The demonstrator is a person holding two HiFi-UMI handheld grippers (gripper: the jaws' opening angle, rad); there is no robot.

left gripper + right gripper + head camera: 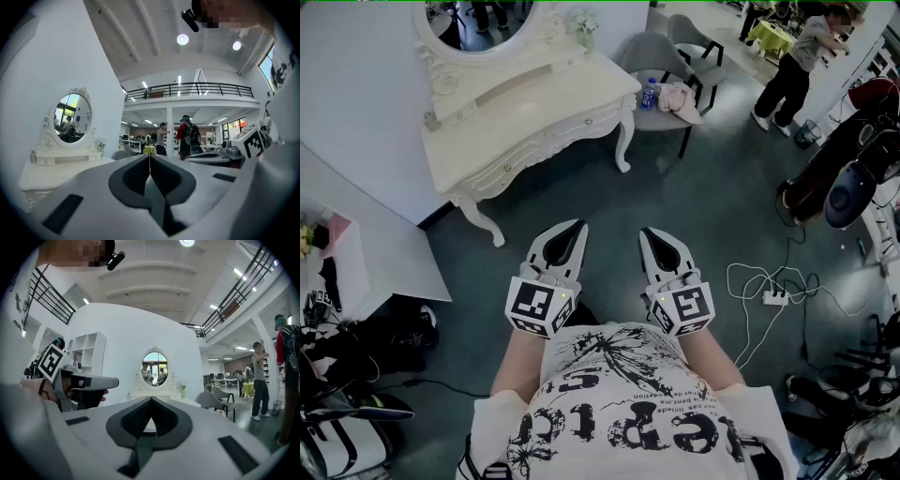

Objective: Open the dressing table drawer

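Beyond left hand-held gripper, white drawer sits closed.

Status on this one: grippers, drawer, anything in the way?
Left gripper and right gripper shut, empty, level, short of the dressing table. Drawer closed, untouched. Nothing in the path; chair stands right of the table.

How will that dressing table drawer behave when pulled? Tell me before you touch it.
The drawer looks like rigid painted wood, so it should slide rather than flex. Its front seems glossy and shallow, possibly slippery to pinch. The dressing table stands on slender curved legs, so a hard tug might shift it.
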